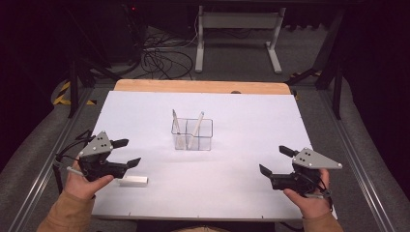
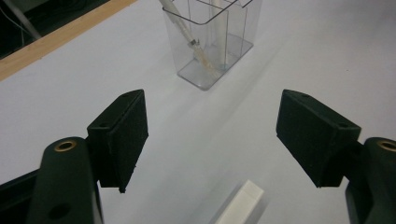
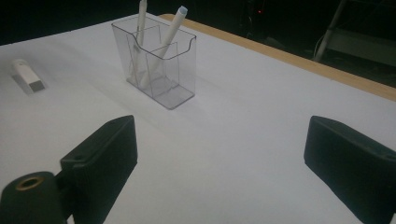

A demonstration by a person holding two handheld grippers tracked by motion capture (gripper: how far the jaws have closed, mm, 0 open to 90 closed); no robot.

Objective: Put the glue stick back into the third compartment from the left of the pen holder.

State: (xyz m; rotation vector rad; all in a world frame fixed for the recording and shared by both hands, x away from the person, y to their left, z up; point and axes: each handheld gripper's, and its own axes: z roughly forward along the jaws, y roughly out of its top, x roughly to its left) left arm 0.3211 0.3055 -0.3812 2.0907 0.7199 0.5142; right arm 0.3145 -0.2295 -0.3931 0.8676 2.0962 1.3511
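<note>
Reaching with our left claw [image 1: 126, 152], jaws wide and empty, we should straddle the white block [image 1: 132, 181] (lying on the tabletop [image 1: 241, 169] just beside it) squarely before closing.

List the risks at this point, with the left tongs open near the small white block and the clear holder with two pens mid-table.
1. The left tongs hang open with the white block just off to the side, not between the pads; closing now would likely miss or nudge it.
2. The block lies close to the table's near edge, so a push could slide it off.
3. The clear holder looks light, and its two pens lean above the rim; a tool brushing them might tip it.
</note>
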